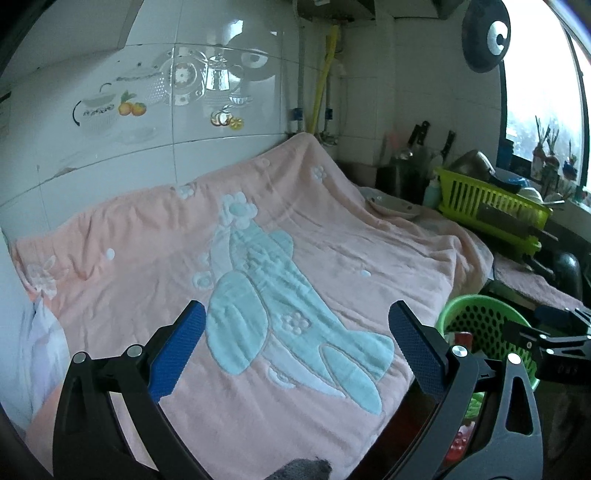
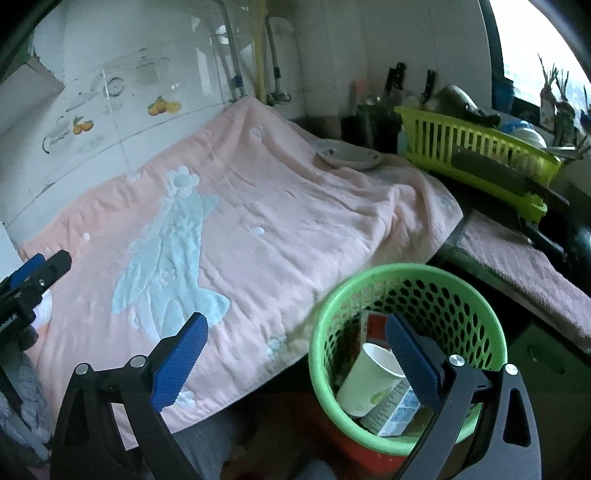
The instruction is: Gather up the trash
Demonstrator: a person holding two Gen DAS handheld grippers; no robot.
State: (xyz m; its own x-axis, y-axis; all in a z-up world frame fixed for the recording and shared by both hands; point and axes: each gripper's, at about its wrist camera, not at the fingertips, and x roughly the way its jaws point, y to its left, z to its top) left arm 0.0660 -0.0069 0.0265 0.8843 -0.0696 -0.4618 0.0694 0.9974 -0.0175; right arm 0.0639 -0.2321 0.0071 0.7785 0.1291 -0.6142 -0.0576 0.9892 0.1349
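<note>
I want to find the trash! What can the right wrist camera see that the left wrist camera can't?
Only the right wrist view looks down into the green bin: a paper cup and a carton lie inside. Only the left wrist view shows the round black thing high by the window. Both show the pink towel, the plate and the dish rack. Both grippers are open and hold nothing.

White tiled wall [image 1: 207, 147], bright window [image 1: 535, 92]

A white "C" — on the dark round disc [image 1: 487, 35].
</note>
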